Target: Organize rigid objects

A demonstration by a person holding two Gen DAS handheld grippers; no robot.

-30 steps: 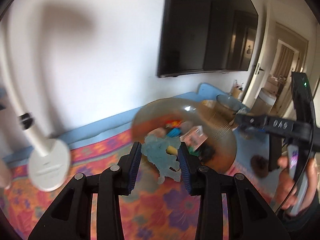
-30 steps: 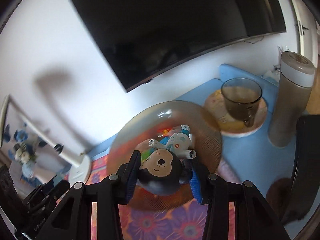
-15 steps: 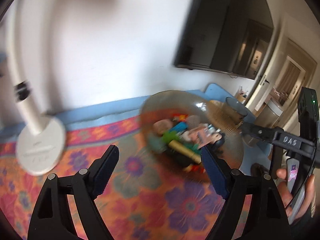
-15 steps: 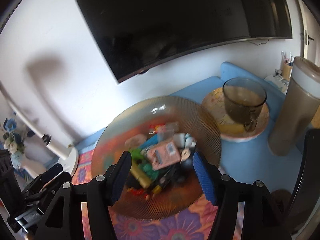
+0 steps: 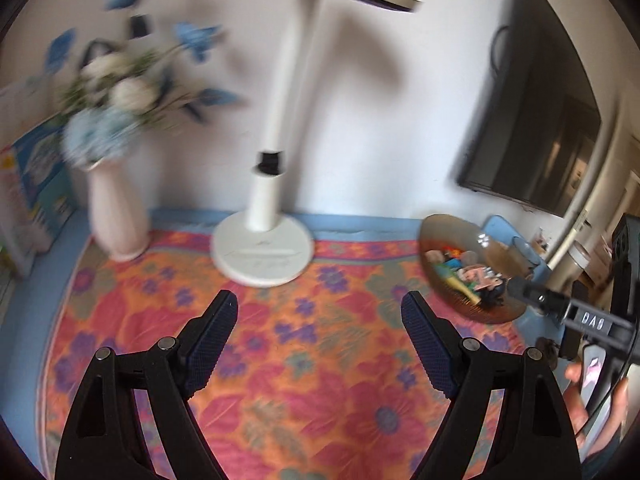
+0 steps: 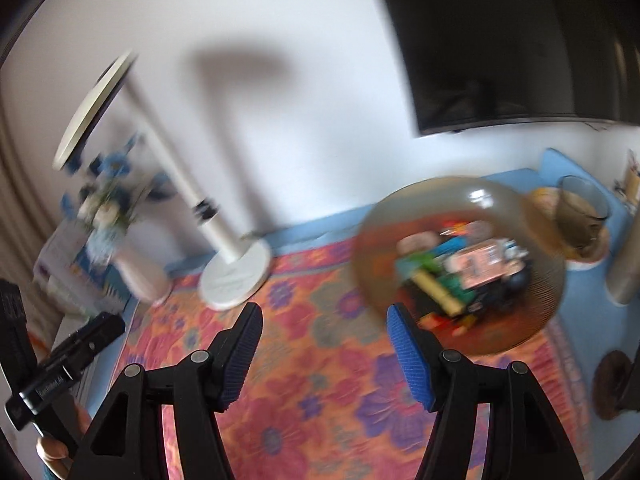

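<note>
A brown glass bowl [image 5: 444,240] [image 6: 404,208] on the flowered cloth holds a heap of small toys [image 5: 468,276] [image 6: 464,272], blurred by motion. My left gripper [image 5: 320,316] hangs open over bare cloth, left of the bowl, with nothing between its fingers. In the right wrist view my right gripper [image 6: 324,330] is also open and empty, its right fingertip level with the bowl's near left rim. The right gripper's body [image 5: 576,316] shows at the right edge of the left wrist view, and the left gripper's body [image 6: 64,368] shows at the lower left of the right wrist view.
A white desk lamp [image 5: 264,252] [image 6: 232,276] and a white vase of flowers [image 5: 116,216] [image 6: 136,268] stand at the back by the wall. A glass cup on a saucer [image 6: 580,216] and a tall bottle [image 6: 624,280] sit right of the bowl. A dark screen [image 5: 532,120] hangs on the wall.
Both grippers let go of their toys, a pale blue figure and a dark-haired doll, which now lie in the bowl. Both opened and swung left, away from the bowl.
</note>
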